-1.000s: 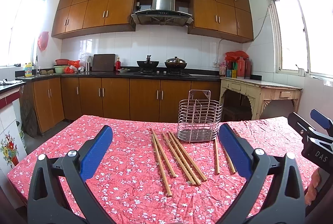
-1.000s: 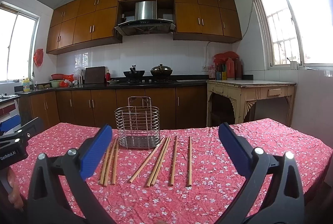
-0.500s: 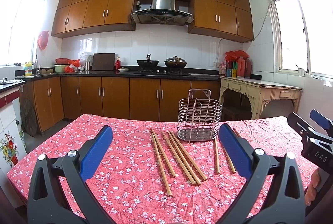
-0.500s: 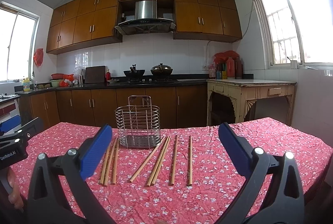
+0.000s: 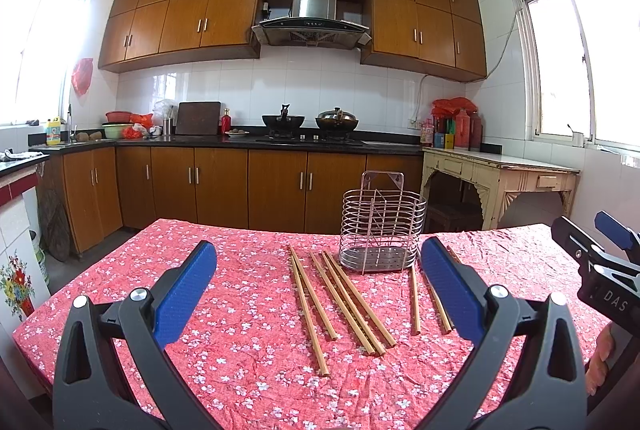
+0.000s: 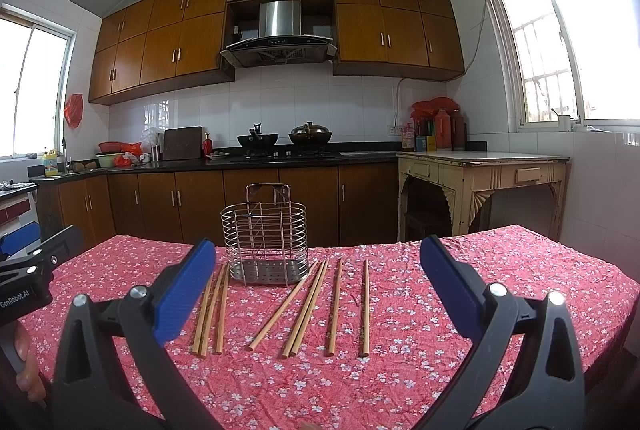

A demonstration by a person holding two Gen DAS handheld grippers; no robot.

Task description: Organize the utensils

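Observation:
Several wooden chopsticks lie flat on a red flowered tablecloth, in front of an empty wire utensil holder. The chopsticks and the holder also show in the right wrist view. My left gripper is open and empty, held above the table short of the chopsticks. My right gripper is open and empty, also short of the chopsticks. Each gripper shows at the edge of the other's view: the right one and the left one.
The table's front edge is close below both grippers. Behind the table stand brown kitchen cabinets, a stove with two pots and a cream side table at the right.

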